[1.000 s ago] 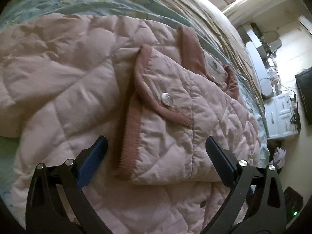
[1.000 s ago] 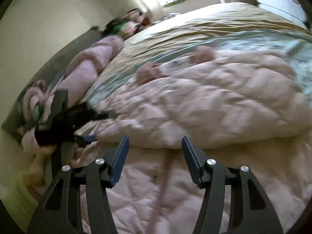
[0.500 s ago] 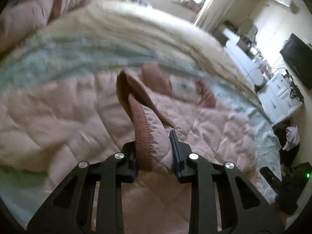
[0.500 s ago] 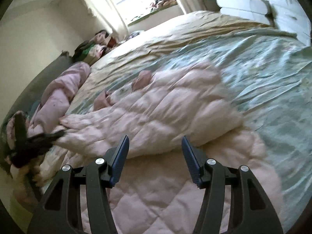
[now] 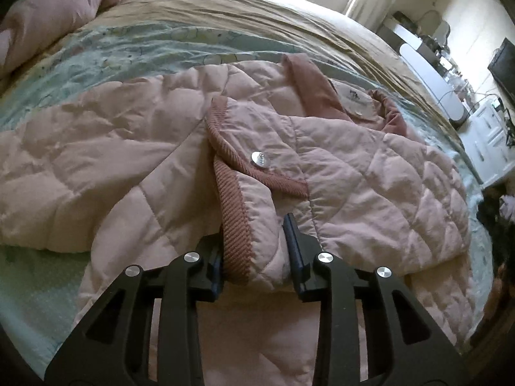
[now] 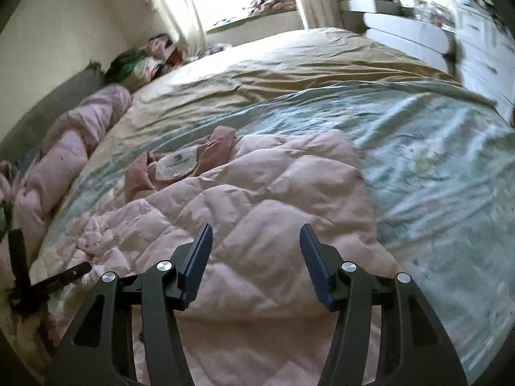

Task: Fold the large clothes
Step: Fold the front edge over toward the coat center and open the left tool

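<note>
A pale pink quilted jacket (image 5: pixel 370 173) lies spread on the bed, its sleeve folded across the body, with a darker ribbed collar and a white label. My left gripper (image 5: pixel 254 241) is shut on the sleeve cuff (image 5: pixel 235 225), which has ribbed trim and a silver snap. In the right wrist view the jacket (image 6: pixel 257 199) lies ahead and under my right gripper (image 6: pixel 256 247), which is open and empty just above the fabric. The left gripper shows at that view's left edge (image 6: pixel 42 283).
The bed has a pale green patterned sheet (image 6: pixel 434 160) and a tan cover (image 6: pixel 289 61) beyond it. A rolled pink duvet (image 6: pixel 70 148) lies along the left side. White drawers (image 5: pixel 492 141) and a dark screen stand off the bed's right.
My left gripper closed on the sleeve cuff, lifted it, and now holds it lower over the jacket. My right gripper stayed open and drew back over the jacket.
</note>
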### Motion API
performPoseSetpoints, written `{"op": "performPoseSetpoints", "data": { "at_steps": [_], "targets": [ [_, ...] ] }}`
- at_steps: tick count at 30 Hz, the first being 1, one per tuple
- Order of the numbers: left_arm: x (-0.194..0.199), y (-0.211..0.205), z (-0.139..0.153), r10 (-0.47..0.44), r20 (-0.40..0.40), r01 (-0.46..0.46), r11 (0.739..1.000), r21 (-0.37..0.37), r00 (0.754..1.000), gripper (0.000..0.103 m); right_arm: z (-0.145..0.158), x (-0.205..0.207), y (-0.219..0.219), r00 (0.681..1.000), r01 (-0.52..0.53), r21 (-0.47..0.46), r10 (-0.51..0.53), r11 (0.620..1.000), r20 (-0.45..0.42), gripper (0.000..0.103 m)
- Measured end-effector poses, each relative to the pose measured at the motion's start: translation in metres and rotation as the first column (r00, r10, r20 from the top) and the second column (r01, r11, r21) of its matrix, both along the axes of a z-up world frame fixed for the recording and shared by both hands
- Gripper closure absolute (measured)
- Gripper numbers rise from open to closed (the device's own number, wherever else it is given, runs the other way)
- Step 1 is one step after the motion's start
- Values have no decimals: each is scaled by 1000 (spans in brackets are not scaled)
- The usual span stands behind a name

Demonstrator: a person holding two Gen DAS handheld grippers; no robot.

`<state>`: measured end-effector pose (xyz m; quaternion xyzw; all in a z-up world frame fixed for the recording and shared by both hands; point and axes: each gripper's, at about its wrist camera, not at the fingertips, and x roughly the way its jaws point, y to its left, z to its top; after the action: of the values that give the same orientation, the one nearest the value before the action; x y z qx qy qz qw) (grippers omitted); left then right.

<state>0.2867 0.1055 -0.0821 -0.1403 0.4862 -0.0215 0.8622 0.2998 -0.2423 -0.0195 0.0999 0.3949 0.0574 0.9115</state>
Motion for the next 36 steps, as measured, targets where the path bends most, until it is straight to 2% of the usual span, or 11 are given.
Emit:
{"op": "performPoseSetpoints", "data": {
  "at_steps": [8,11,16,19,21,24,27,29,32,34,36],
  "targets": [
    [0,-2,-4,0,4,-1,999,41,1000,73,-37,45,2,990,39,-94,-51,995,-130,43],
    [0,-3,-7,4,1,-4,999,46,1000,70,-58,55,-7,982,43,-77,-56,996,-180,42],
    [-14,-8,15,-4,49,-2,994,113,999,70,-65,57,-9,983,46,-83,-60,996,-175,42],
    [-27,-9,37,6,99,-22,987,162,995,70,-56,49,-11,986,54,-53,-61,997,-156,42],
    [-32,-11,51,0,125,-20,987,160,992,70,-45,40,-9,989,54,-18,-56,998,-136,42],
    [-33,-24,68,-44,155,22,990,141,987,58,-31,23,-5,996,34,7,-33,999,-87,36],
    [-23,-43,69,-85,142,64,988,143,986,47,-20,9,-1,998,20,20,-19,1000,-61,34],
    [-16,-55,59,-104,100,88,985,146,990,35,-17,0,2,999,7,17,-6,1000,-52,32],
    [-8,-70,40,-123,40,116,981,154,992,31,-14,-12,8,999,-8,7,9,1000,-44,25],
    [-2,-76,22,-123,-15,124,976,179,992,20,-14,-19,10,999,-10,-7,10,1000,-35,24],
    [4,-76,-3,-109,-81,122,977,176,991,15,-13,-24,14,999,-21,-5,21,1000,-33,23]
  ]
}}
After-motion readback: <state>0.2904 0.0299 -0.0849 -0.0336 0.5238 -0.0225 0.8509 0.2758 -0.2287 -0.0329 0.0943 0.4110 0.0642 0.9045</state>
